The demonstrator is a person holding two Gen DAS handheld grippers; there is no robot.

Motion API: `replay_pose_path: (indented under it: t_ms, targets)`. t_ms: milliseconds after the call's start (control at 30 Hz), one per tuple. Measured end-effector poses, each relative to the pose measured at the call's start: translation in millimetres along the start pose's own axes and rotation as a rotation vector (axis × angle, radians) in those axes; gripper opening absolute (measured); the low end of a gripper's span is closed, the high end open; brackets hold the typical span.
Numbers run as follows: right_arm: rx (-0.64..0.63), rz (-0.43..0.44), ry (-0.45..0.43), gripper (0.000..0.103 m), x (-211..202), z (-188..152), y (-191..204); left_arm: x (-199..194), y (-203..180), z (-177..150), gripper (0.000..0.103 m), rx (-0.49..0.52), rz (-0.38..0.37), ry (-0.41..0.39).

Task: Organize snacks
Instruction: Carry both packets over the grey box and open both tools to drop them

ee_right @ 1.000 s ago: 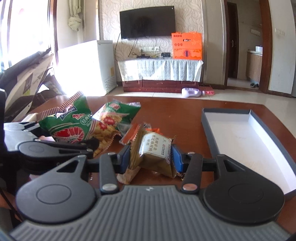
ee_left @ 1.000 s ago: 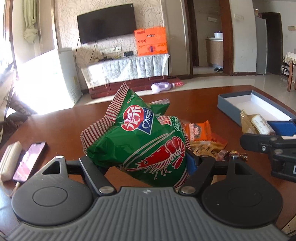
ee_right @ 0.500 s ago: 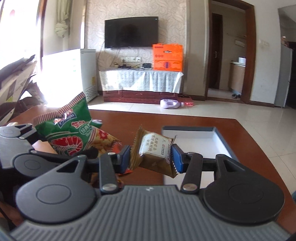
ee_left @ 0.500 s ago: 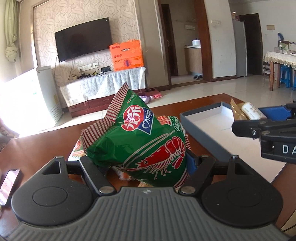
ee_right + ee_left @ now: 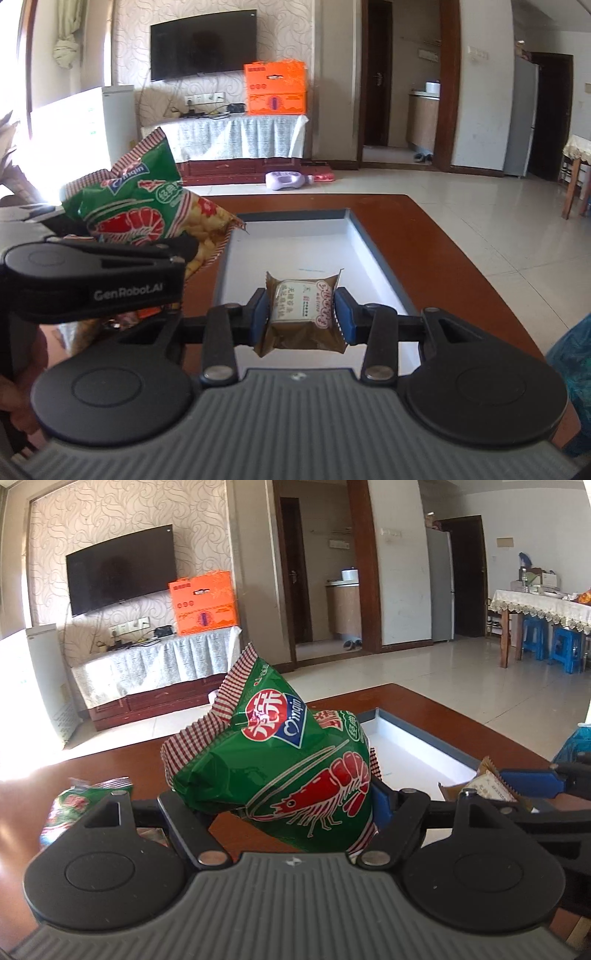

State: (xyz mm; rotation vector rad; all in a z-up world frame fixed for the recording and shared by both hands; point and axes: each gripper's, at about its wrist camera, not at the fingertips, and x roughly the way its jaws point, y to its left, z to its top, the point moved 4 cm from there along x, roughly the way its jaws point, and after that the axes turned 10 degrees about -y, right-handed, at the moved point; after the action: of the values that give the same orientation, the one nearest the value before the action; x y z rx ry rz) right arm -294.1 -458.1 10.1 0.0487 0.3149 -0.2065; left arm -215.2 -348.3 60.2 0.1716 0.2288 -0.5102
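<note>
Jaws of the right gripper [image 5: 302, 315] are closing on a small brown packet [image 5: 301, 314], held just above the near end of the open tray [image 5: 373, 254], whose length runs away toward the worktop's [image 5: 443, 258] far edge. A green shrimp-chip bag [image 5: 288, 771] is clamped by the left gripper [image 5: 291, 805], seemingly short of the tray's left wall.

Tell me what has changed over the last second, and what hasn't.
Both grippers swung from the snack pile toward the grey tray. The right gripper now holds its brown packet over the tray, jaws closing further on it. The left gripper still grips the green shrimp chip bag. Nothing was let go.
</note>
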Motion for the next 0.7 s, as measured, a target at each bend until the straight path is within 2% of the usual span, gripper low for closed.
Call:
replay_pose_path:
  t_ms: [200,400,567,700]
  targets:
    - [0.065,-0.044,0.028,0.043,5.8,-8.2,-26.4,28.5,-32.8,3.1,0.080,-0.031,-0.069,-0.009]
    - [0.085,-0.058,0.065,0.043,14.4,-14.7,-31.4,67.0,-61.4,-3.8,0.081,-0.052,-0.136,0.037]
    - [0.087,-0.070,0.081,0.043,20.9,-17.9,-35.9,91.0,-77.0,-12.5,0.084,-0.035,-0.149,0.087]
    - [0.084,-0.090,0.091,0.043,28.4,-16.7,-35.4,96.9,-73.3,-15.6,0.089,-0.029,-0.144,0.094]
